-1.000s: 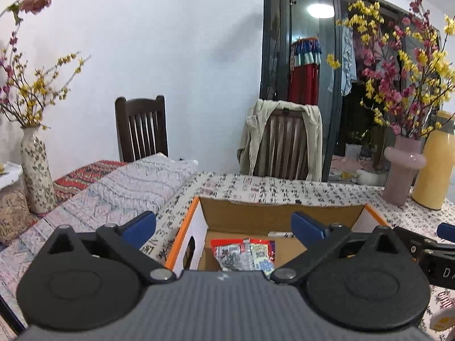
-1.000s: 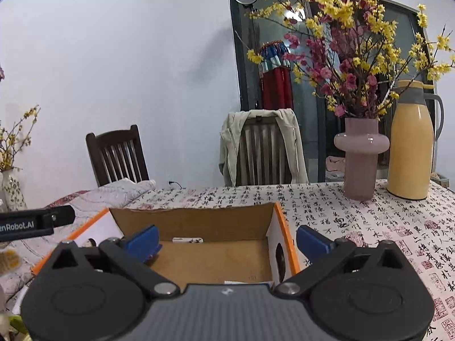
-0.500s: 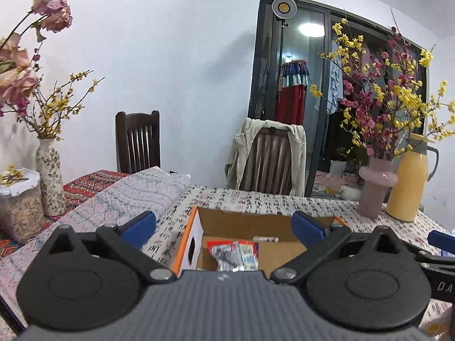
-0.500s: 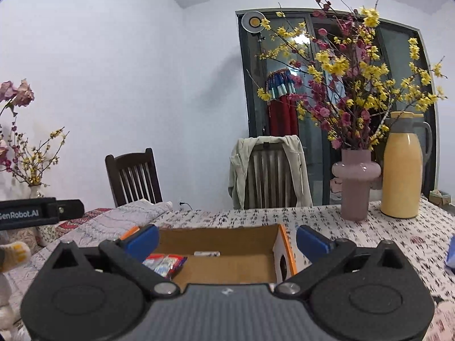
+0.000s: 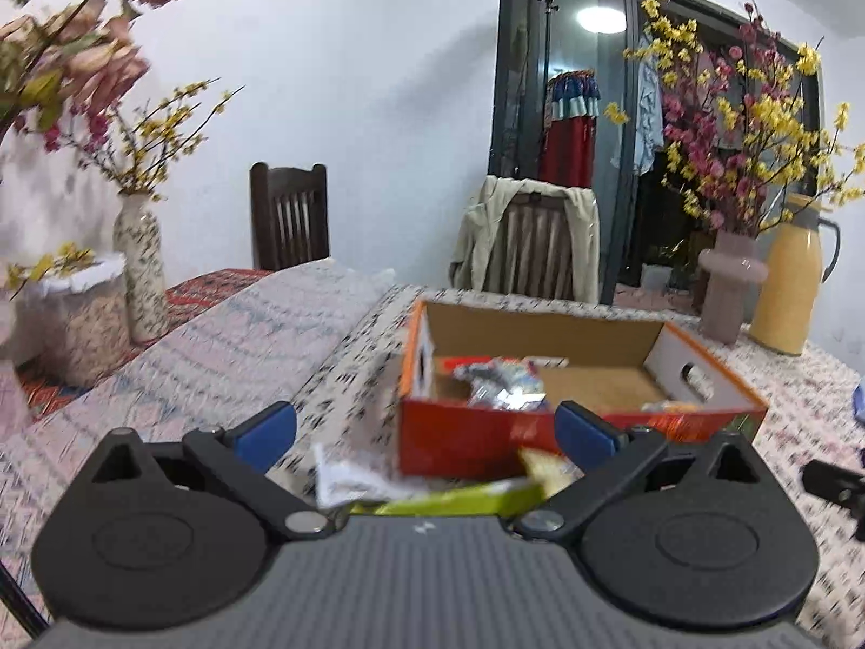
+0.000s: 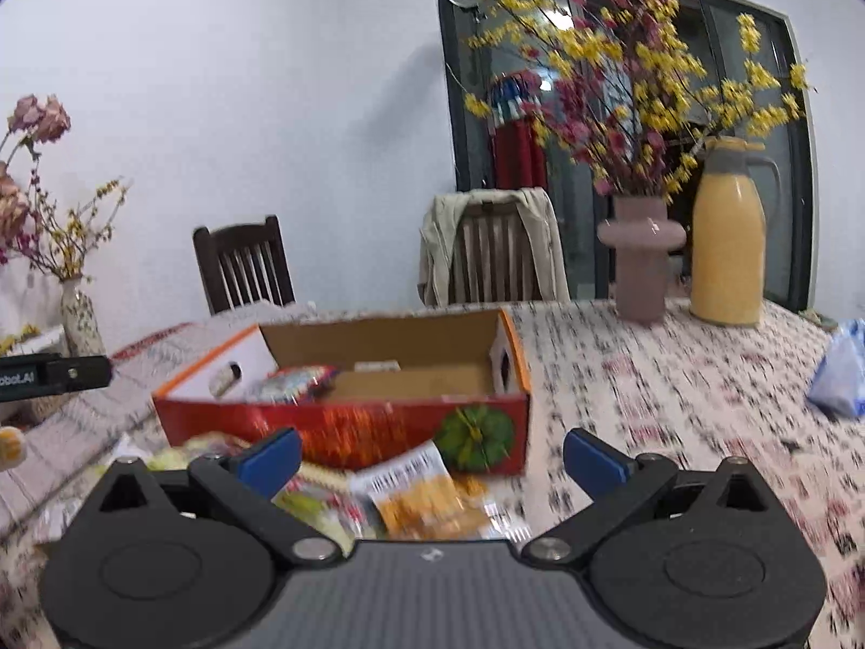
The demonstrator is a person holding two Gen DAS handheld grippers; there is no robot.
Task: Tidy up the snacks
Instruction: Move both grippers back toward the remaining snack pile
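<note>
1. Leftmost, the left gripper (image 5: 424, 427) is spread wide and empty above a green packet (image 5: 465, 497), likely light and crinkly.
2. Centrally, the cardboard box (image 6: 346, 422) already holds some packets.
3. Rightward, the right gripper (image 6: 430, 457) gapes empty over an orange snack bag (image 6: 427, 503); pinching its sealed edge looks safest.

A red-fronted cardboard box (image 6: 346, 427) with orange rims, brown inside and a green pumpkin print sits on a white tablecloth (image 6: 676, 405) patterned with black and red characters, near a pink vase (image 6: 640, 265) and yellow flask (image 6: 727, 249) far right.
</note>
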